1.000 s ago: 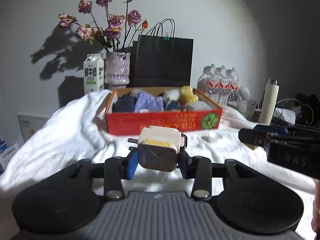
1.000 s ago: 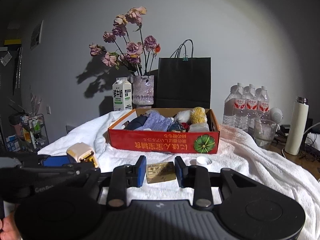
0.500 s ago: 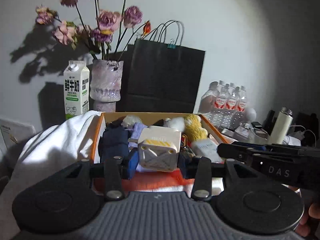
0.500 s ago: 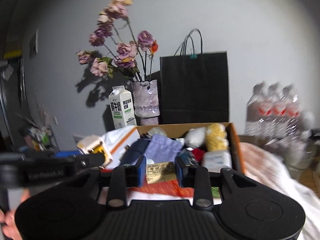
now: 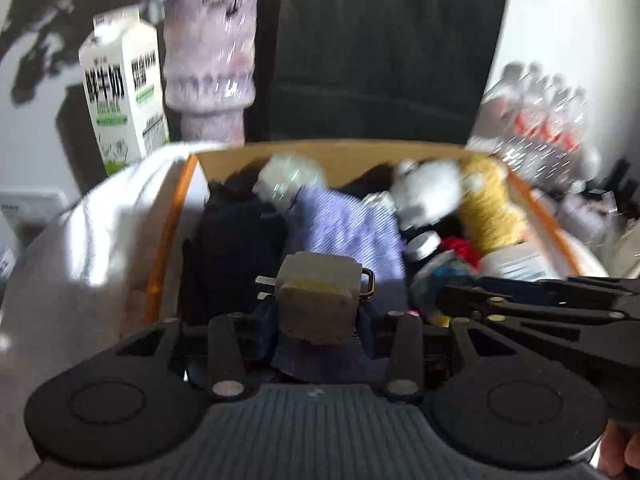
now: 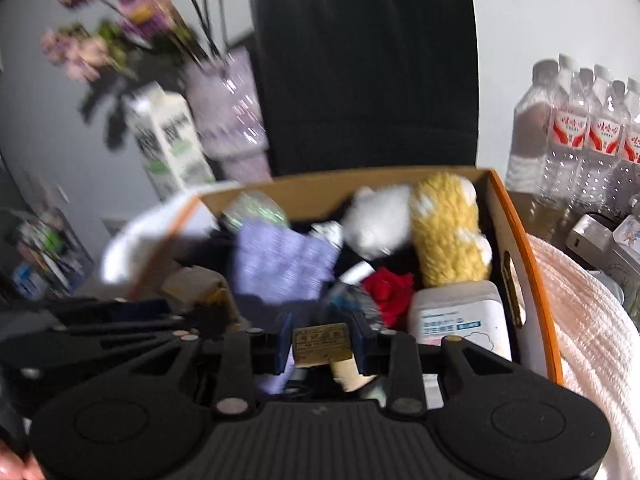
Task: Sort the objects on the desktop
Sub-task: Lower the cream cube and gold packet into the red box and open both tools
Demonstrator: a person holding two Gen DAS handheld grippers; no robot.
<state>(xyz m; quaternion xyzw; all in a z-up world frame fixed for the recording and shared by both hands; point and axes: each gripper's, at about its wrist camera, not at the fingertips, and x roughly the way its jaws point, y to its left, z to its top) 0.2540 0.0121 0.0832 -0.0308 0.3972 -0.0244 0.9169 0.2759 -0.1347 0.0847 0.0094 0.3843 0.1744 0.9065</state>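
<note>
My left gripper (image 5: 318,316) is shut on a cream plug adapter (image 5: 318,296) with a yellow band and holds it over the cardboard box (image 5: 320,152), above a purple cloth (image 5: 344,228). My right gripper (image 6: 320,344) is shut on a small gold-labelled block (image 6: 321,343) and holds it over the same box (image 6: 516,248), near a white wipes pack (image 6: 460,316). Each gripper shows in the other's view: the right one (image 5: 536,296) beside the adapter, the left one (image 6: 120,316) at the left. The box holds a yellow knit toy (image 6: 444,228), a white plush (image 6: 380,220) and dark cloths.
Behind the box stand a milk carton (image 5: 124,84), a purple vase (image 5: 210,68) with dried flowers, and a black paper bag (image 5: 384,52). Water bottles (image 6: 576,132) stand at the right. A white towel (image 5: 80,240) covers the surface around the box.
Both grippers have moved forward and now hang over the box's inside, still holding the adapter and the gold block. A second ago they were in front of the box, above the towel.
</note>
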